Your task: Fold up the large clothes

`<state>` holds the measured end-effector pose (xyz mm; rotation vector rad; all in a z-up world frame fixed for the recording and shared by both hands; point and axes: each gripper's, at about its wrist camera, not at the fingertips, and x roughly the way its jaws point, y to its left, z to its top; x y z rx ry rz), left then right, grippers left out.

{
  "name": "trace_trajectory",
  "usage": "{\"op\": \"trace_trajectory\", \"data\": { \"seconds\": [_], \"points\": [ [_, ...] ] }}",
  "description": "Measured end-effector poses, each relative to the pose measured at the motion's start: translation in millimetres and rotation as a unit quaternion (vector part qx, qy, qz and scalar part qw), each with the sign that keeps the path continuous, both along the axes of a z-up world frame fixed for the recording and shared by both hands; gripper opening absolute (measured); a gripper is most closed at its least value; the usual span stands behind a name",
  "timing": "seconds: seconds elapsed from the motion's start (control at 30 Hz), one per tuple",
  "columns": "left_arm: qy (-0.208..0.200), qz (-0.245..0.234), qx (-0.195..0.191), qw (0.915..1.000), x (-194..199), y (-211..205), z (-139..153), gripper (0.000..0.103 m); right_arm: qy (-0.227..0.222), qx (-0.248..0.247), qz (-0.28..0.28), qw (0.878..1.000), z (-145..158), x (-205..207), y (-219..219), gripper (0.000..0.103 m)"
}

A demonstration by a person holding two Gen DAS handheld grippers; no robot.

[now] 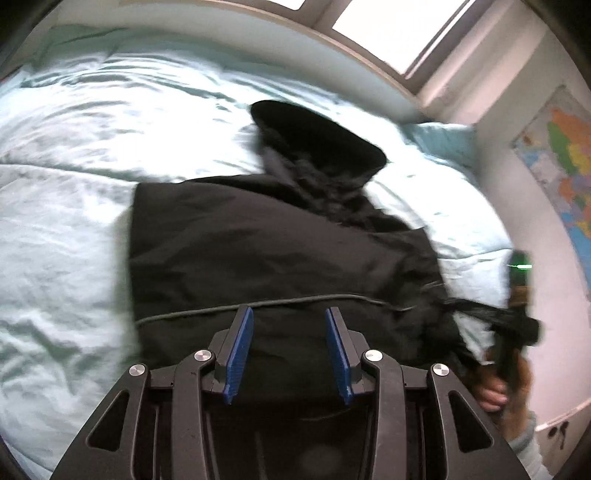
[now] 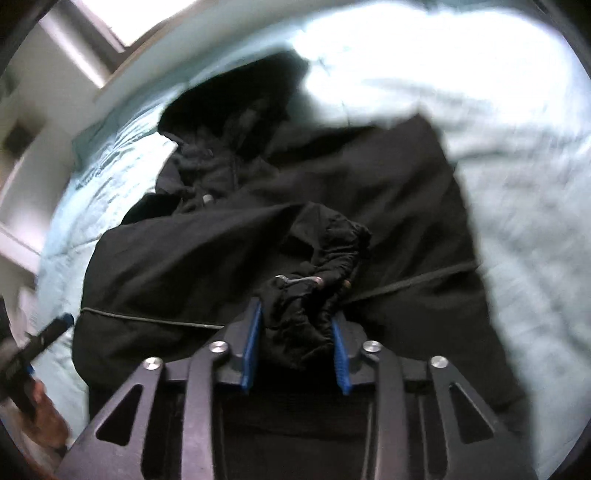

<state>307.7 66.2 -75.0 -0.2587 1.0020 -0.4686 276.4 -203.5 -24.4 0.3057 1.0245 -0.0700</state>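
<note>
A large black hooded jacket [image 1: 280, 240] lies spread on the bed, its hood [image 1: 317, 140] pointing toward the window. My left gripper [image 1: 290, 321] hovers over the jacket's lower part near a thin cord seam, open, with nothing between its blue pads. In the right wrist view my right gripper [image 2: 297, 325] is shut on a bunched fold of black sleeve fabric [image 2: 325, 251], lifted above the jacket [image 2: 369, 184]. The left wrist view shows the right gripper [image 1: 517, 325] at the jacket's right edge, with dark cloth stretched to it.
A pale blue-green duvet [image 1: 74, 184] covers the bed on all sides of the jacket. A pillow [image 1: 443, 140] lies at the far right. A window [image 1: 399, 29] runs behind the bed, and a coloured map [image 1: 565, 166] hangs on the right wall.
</note>
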Motion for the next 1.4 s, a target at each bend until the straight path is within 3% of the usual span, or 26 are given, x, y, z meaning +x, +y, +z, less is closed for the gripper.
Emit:
{"op": "trace_trajectory", "data": {
  "seconds": [0.07,0.13,0.23,0.33,0.5,0.57,0.67,0.7,0.8,0.9,0.93,1.07,1.23,1.3,1.4],
  "points": [
    [0.001,0.006,0.029,0.9996,5,0,-6,0.041,-0.033,-0.046,-0.001,0.998,23,-6,3,0.035],
    [0.004,-0.002,0.033,0.9994,6,-3,-11,0.041,-0.072,-0.084,-0.001,0.994,48,-15,1,0.035],
    [0.008,-0.015,0.042,0.999,7,-8,-28,0.041,-0.083,-0.117,-0.007,0.99,61,-12,-6,0.035],
    [0.006,-0.024,0.064,0.9976,10,-19,-49,0.041,-0.043,-0.102,-0.021,0.994,34,-2,-20,0.035],
    [-0.039,-0.04,0.131,0.9898,-2,-39,-59,0.042,0.043,-0.173,-0.023,0.984,-45,16,-19,0.035],
    [-0.052,-0.041,0.153,0.9861,-6,-44,-61,0.042,0.045,-0.198,-0.026,0.979,-49,16,-13,0.037],
    [-0.066,-0.042,0.171,0.9821,-8,-49,-65,0.045,0.066,-0.239,-0.042,0.968,-40,15,-7,0.056],
    [-0.067,-0.04,0.171,0.9821,-8,-49,-65,0.046,0.068,-0.251,-0.043,0.965,-32,14,-5,0.058],
    [-0.066,-0.041,0.167,0.9829,-6,-49,-64,0.048,0.033,-0.235,-0.056,0.97,4,3,-1,0.061],
    [-0.057,-0.04,0.157,0.9851,-4,-47,-64,0.049,-0.018,-0.165,-0.042,0.985,40,-3,17,0.078],
    [-0.057,-0.041,0.156,0.9852,-4,-47,-63,0.049,-0.022,-0.153,-0.033,0.987,42,-1,24,0.078],
    [-0.058,-0.044,0.156,0.985,-6,-47,-63,0.05,-0.005,-0.093,0.009,0.996,19,20,55,0.078],
    [-0.058,-0.047,0.153,0.9854,-7,-45,-63,0.05,0.066,-0.082,0.014,0.994,-58,38,69,0.078],
    [-0.059,-0.048,0.156,0.9848,-7,-47,-64,0.05,0.052,-0.084,0.019,0.995,-60,33,70,0.079],
    [-0.059,-0.048,0.158,0.9844,-8,-48,-63,0.051,0.065,-0.08,0.017,0.994,-54,30,64,0.078]
  ]
}}
